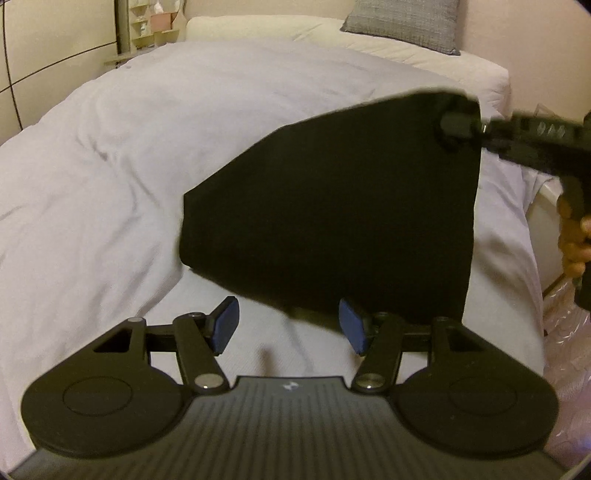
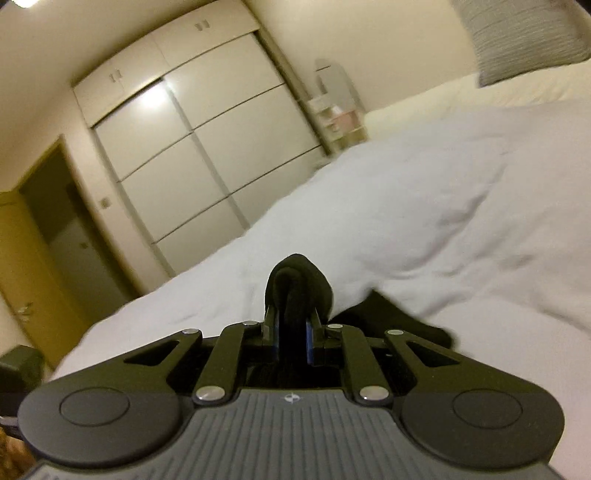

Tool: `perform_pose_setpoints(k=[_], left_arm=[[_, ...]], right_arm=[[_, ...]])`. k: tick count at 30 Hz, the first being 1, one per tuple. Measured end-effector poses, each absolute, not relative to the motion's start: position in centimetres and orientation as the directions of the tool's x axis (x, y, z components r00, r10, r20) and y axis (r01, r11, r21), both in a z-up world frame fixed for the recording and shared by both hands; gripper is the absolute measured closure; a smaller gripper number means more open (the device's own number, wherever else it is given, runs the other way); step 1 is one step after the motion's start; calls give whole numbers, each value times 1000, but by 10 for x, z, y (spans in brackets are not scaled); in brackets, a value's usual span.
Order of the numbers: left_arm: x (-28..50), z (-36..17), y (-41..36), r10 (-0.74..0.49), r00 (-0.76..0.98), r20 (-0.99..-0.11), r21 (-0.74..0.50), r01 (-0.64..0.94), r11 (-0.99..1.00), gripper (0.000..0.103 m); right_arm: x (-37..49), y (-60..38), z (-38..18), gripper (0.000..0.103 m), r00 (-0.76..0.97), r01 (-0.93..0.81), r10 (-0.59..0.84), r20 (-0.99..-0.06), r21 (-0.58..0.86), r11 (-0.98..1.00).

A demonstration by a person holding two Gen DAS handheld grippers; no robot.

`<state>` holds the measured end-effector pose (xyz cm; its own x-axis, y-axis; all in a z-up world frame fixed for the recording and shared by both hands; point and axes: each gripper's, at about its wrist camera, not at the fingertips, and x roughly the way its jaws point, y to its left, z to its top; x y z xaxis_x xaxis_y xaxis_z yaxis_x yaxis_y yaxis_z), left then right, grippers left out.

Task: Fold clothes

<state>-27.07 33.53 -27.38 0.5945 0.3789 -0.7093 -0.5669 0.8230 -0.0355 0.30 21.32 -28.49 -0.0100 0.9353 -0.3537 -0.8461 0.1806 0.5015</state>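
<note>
A black garment (image 1: 332,206) hangs in the air over the bed as a flat folded panel. In the left wrist view my right gripper (image 1: 456,123) pinches its top right corner, with a person's hand (image 1: 572,236) on the handle. The right wrist view shows that gripper (image 2: 291,334) shut on a bunched fold of the black fabric (image 2: 295,280), and more of the cloth trails below to the right. My left gripper (image 1: 289,326) is open just under the garment's lower edge. Its blue pads (image 1: 225,325) have only the duvet between them.
A pale duvet (image 1: 129,166) covers the bed, with a grey pillow (image 1: 406,22) and a cream mattress end at the far side. White sliding wardrobe doors (image 2: 192,140), a small shelf unit (image 2: 340,122) and a door (image 2: 44,240) stand beyond. Crinkled plastic (image 1: 565,332) lies beside the bed.
</note>
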Motion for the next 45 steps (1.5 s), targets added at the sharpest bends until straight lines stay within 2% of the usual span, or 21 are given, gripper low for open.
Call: perform_pose_setpoints(k=[4, 6, 9, 14, 16, 18, 20, 23, 26, 28, 29, 30, 32, 35, 39, 43, 45], left_arm=[[-252, -283, 333, 360, 581, -729, -29, -553, 833, 52], [-247, -284, 332, 366, 578, -730, -13, -546, 838, 52], [-243, -284, 333, 373, 580, -725, -8, -547, 837, 52], [-232, -292, 330, 364, 573, -734, -2, -538, 843, 52], [-228, -296, 328, 373, 561, -739, 16, -539, 842, 52], [-226, -298, 332, 384, 544, -746, 29, -549, 835, 52], [-226, -300, 336, 383, 540, -750, 23, -556, 831, 52], [-226, -301, 339, 380, 541, -750, 16, -560, 828, 52], [-225, -303, 337, 388, 536, -750, 29, -558, 829, 52], [-225, -303, 337, 388, 533, -752, 30, -560, 828, 52], [-226, -303, 337, 386, 533, -752, 29, -559, 828, 52], [-226, -304, 338, 384, 533, -754, 27, -559, 829, 52], [-225, -306, 340, 380, 524, -762, 24, -563, 826, 52], [-226, -307, 341, 390, 489, -780, 34, -590, 807, 52], [-237, -292, 326, 410, 505, -760, 23, -610, 792, 52], [-236, -283, 301, 348, 563, -749, -48, -570, 820, 52], [-226, -286, 284, 332, 572, -750, -36, -537, 843, 52]], right_arm=[[29, 202, -339, 92, 29, -731, 880, -474, 590, 342], [32, 195, -345, 92, 18, -700, 899, -438, 636, 325], [34, 196, -331, 93, 47, -714, 916, -398, 628, 309], [52, 203, -359, 93, 74, -641, 855, -514, 632, 435], [54, 199, -358, 88, 83, -623, 845, -528, 634, 457], [50, 196, -343, 65, 108, -642, 829, -549, 598, 480], [40, 191, -320, 62, 177, -701, 830, -530, 524, 484], [21, 187, -289, 62, 260, -775, 847, -464, 423, 470], [-1, 201, -282, 63, 236, -869, 880, -413, 316, 381], [-10, 221, -293, 70, 226, -911, 861, -455, 214, 352], [-10, 228, -305, 77, 239, -912, 830, -504, 177, 370], [-6, 233, -318, 78, 250, -909, 795, -553, 149, 390], [6, 232, -339, 82, 234, -895, 774, -588, 181, 408], [14, 223, -336, 83, 209, -873, 782, -587, 249, 419], [2, 203, -313, 75, 232, -862, 820, -523, 280, 422], [-1, 217, -333, 74, 211, -861, 766, -607, 256, 439], [2, 217, -336, 74, 204, -856, 760, -617, 264, 445]])
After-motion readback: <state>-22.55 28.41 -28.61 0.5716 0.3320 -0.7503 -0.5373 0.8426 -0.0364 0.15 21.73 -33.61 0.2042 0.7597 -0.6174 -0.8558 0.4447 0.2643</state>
